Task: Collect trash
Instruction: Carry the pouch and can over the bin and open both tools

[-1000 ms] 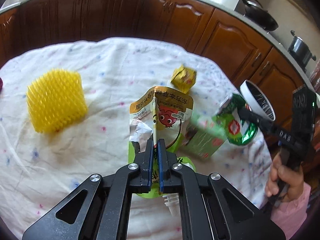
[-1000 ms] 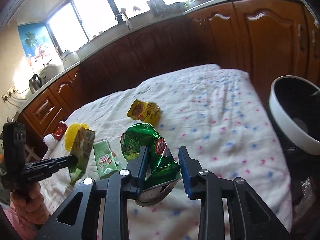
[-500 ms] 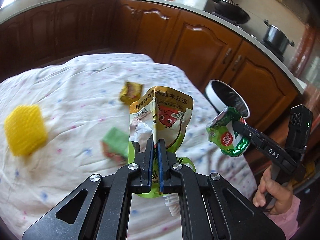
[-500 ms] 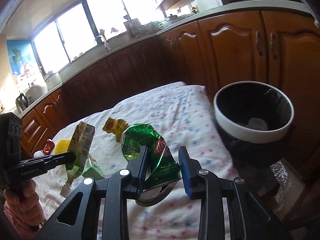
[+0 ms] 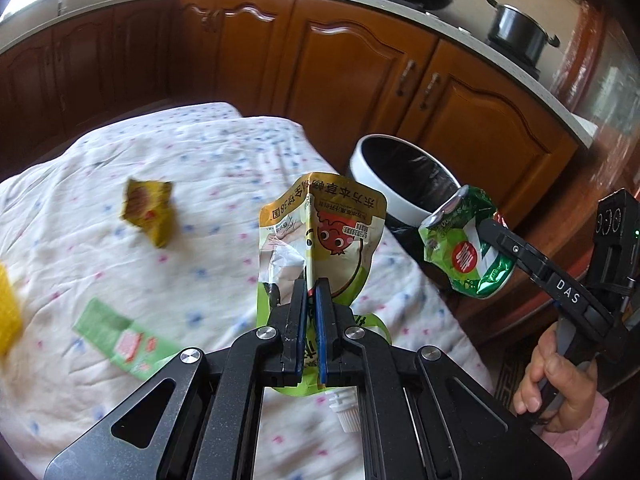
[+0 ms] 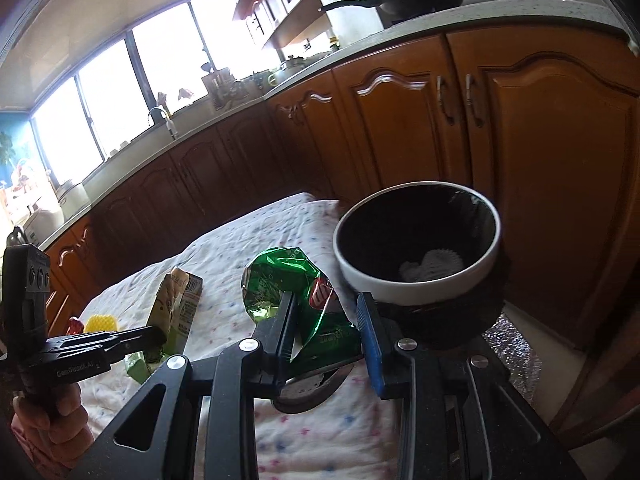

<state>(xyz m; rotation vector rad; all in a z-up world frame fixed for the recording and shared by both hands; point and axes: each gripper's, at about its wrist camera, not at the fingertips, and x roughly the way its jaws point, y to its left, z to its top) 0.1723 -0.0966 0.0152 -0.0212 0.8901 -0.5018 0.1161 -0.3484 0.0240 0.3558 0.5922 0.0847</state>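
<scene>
Pinching a yellow-green spouted drink pouch point(image 5: 320, 236) between the nearly closed fingers of the left gripper point(image 5: 311, 292), short of the trash bin point(image 5: 362, 152) and above the cloth-covered table point(image 5: 200, 148). Clamping a crumpled green chip bag point(image 6: 296, 288) in the right gripper point(image 6: 326, 320), with the jaws standing wider around its bulk, just short of the bin's white rim. Carrying both pieces toward the bin, judging by the heading. Lying well back from the bin on the cloth: a flat green wrapper point(image 5: 124, 344), a yellow wrapper point(image 5: 150, 212), and the edge of a yellow brush-like thing point(image 5: 8, 312). Showing inside the bin: something white point(image 6: 432, 264) on the black liner. Risking a miss: letting go before either piece is past the rim, and dropping it onto the cloth or floor; risking, too, a slip of the slick foil bag, being held only by a fold; risking a snag of the pouch's spout point(image 5: 346, 412) on the rim. Differing from half a second ago: standing closer to the bin in both views, with the opening looming larger and the table litter sliding back.
</scene>
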